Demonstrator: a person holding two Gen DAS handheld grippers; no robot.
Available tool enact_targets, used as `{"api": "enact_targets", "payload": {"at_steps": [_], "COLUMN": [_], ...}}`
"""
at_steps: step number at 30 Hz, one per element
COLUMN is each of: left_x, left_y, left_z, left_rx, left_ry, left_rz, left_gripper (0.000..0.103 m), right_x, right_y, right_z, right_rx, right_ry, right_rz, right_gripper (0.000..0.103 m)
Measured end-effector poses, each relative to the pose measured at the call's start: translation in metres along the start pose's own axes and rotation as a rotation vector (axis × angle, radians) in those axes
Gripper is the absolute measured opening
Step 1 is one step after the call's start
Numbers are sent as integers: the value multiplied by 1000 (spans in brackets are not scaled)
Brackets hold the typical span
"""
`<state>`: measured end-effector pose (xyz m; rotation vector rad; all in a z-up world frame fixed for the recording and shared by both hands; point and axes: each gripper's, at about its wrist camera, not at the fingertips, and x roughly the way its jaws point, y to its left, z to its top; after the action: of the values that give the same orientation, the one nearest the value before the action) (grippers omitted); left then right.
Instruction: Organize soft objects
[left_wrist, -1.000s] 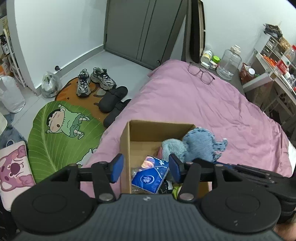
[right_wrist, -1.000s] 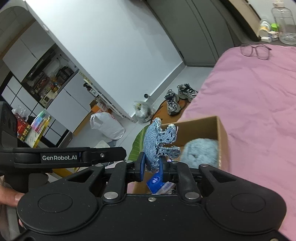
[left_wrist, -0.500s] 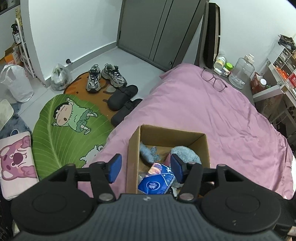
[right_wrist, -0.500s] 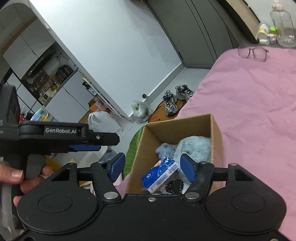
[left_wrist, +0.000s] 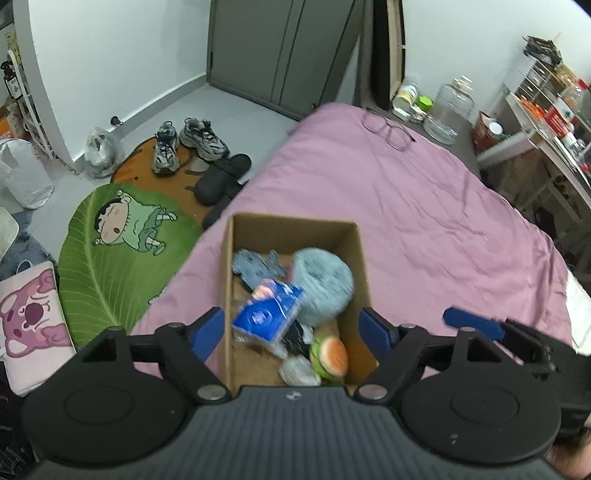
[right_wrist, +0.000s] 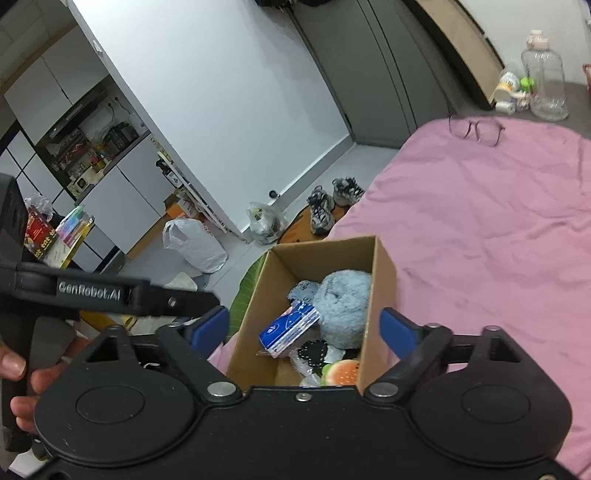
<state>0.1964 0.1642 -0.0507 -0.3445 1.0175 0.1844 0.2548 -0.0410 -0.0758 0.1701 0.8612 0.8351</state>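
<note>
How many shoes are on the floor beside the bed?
4: two grey sneakers side by side on the orange mat, two black slippers nearer the bed, one partly hidden by its edge. Others may be hidden.

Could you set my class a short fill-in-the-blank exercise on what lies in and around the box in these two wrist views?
1. The cardboard box stands on a bed covered with a ____ sheet.
2. Both the left gripper and the right gripper hold ____.
3. The fluffy blue plush toy lies ____ the box.
4. A pair of ____ lies on the far part of the bed, beyond the box.

Missing words: pink; nothing; inside; glasses
</note>
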Motion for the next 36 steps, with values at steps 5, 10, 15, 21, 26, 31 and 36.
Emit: {"api": "enact_targets", "payload": {"at_steps": [5, 10, 15, 21, 26, 31, 36], "left_x": [-22, -52, -77, -95, -108, -123, -133], "left_y": [-6, -19, -33, -50, -51, -48, -52], "left_z": [-9, -13, -22, -42, -63, -76, -88], "left_rx": [-31, -26, -18, -12, -30, -59, -81], "left_ry": [-12, -87, -133, -164, -193, -228, -252], "left_rz": [26, 24, 15, 10, 14, 50, 33], "left_gripper": [81, 81, 82, 83, 83, 84, 91], "right_x": [-23, -43, -65, -89, -104, -121, -133], "right_y": [-1, 0, -5, -5, -3, 7, 16], "right_z": [4, 5, 3, -10, -14, -17, -19], "right_rx": [1, -4, 29, 21, 1, -43, -58], "right_ry": [-30, -50, -75, -82, -99, -118, -120], "right_rz": [1, -18, -14, -4, -23, -70, -92], "right_gripper": [101, 103, 103, 103, 103, 103, 103]}}
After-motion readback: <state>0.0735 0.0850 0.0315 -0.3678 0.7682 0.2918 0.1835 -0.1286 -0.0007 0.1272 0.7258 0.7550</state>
